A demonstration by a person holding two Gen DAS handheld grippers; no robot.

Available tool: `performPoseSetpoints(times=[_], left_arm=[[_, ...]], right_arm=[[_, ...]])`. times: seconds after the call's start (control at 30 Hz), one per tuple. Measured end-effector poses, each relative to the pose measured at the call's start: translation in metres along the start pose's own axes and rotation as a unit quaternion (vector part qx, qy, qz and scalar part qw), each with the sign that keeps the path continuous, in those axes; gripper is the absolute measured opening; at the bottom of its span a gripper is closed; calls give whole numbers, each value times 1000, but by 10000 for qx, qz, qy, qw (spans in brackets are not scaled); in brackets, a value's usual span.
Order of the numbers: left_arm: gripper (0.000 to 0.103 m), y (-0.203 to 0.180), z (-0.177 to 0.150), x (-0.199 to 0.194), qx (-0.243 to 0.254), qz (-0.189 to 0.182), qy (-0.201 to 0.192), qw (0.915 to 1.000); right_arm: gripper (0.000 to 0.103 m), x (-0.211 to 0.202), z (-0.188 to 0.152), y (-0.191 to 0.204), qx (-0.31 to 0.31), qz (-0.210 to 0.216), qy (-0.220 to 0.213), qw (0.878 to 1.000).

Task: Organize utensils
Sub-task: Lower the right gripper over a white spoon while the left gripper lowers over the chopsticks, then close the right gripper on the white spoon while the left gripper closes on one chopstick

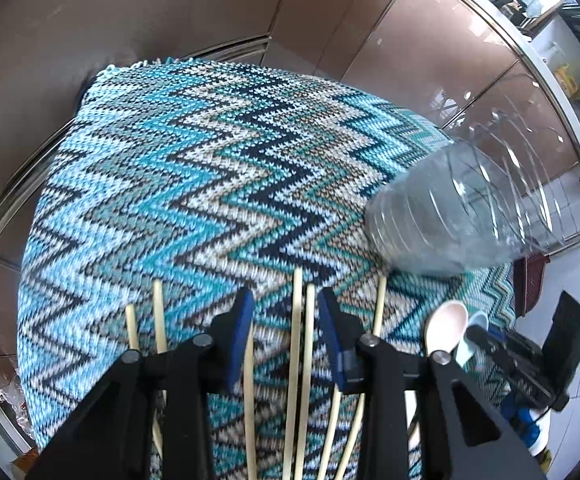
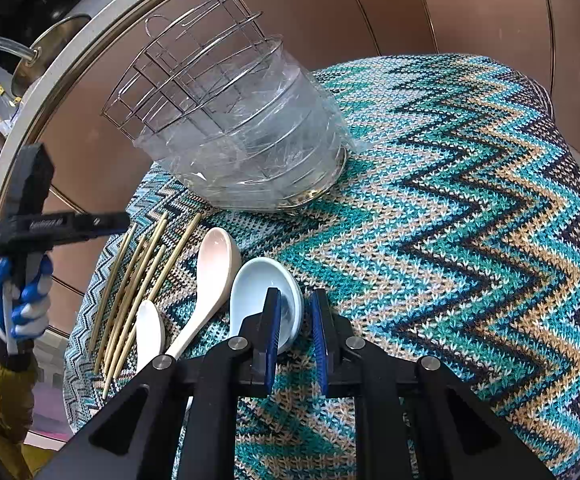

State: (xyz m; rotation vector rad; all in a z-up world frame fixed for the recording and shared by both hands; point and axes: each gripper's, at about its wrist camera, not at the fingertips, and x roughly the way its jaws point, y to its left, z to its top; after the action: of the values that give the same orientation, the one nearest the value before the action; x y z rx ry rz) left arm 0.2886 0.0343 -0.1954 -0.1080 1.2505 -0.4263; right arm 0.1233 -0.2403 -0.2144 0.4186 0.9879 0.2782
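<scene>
Where the left gripper (image 1: 286, 312) hangs at lower centre of its view, its jaws stand partly open astride two chopsticks (image 1: 303, 344), pads not touching them. The right gripper (image 2: 295, 314), jaws narrowly apart, straddles the rim of the blue spoon (image 2: 260, 292); contact cannot be told. The wire basket (image 2: 226, 120) stands at upper left on the zigzag cloth (image 2: 470, 220).
</scene>
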Motion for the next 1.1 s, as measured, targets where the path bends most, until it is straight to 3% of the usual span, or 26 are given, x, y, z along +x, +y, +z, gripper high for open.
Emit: performPoseSetpoints(times=[0.1, 0.53, 0.9, 1.1], left_arm=[[20, -1, 7, 11, 2, 81, 116, 9999], [15, -14, 19, 43, 162, 303, 341, 9988], [15, 5, 21, 38, 208, 264, 349, 9988], [14, -4, 14, 42, 408, 373, 430, 9975]], right_arm=[[15, -2, -1, 0, -22, 21, -2, 10000], [15, 1, 2, 1, -29, 35, -8, 10000], [15, 7, 7, 5, -62, 35, 34, 10000], [15, 13, 11, 9, -80, 44, 82, 9999]])
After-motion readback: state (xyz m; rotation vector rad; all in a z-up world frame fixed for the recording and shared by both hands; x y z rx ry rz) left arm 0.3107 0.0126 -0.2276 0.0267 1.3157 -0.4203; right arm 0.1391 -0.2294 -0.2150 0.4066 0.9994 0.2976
